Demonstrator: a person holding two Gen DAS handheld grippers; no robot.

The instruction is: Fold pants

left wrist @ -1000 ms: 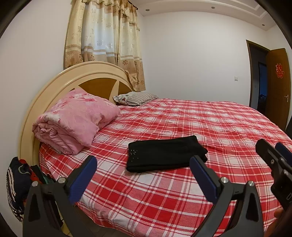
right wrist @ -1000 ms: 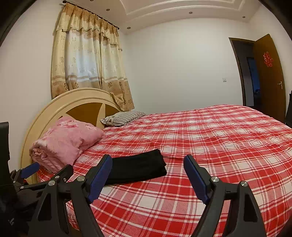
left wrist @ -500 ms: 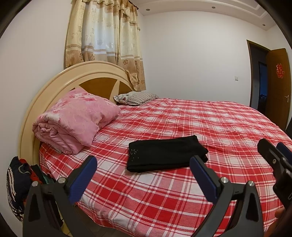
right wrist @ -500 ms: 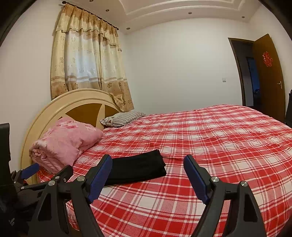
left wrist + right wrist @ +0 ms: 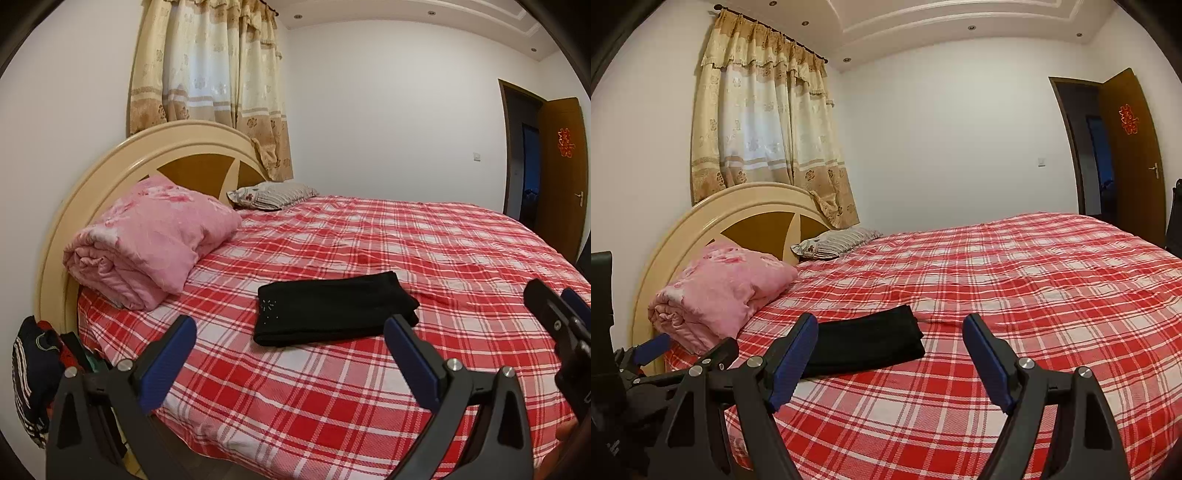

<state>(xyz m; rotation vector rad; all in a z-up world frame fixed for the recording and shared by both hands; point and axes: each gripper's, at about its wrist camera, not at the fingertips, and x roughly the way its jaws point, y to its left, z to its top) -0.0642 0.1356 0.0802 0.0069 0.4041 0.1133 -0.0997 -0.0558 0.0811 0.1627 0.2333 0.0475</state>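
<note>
The black pants [image 5: 334, 308] lie already folded into a neat rectangle on the bed [image 5: 461, 258], just beyond and between the spread, empty fingers of the left gripper [image 5: 290, 356] and beyond the left finger of the equally released right gripper [image 5: 890, 356], so folding looks finished, leaving only withdrawal.

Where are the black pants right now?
In the left wrist view the black pants lie folded on the red plaid bedspread, near its front edge, right of the pink quilt.
</note>
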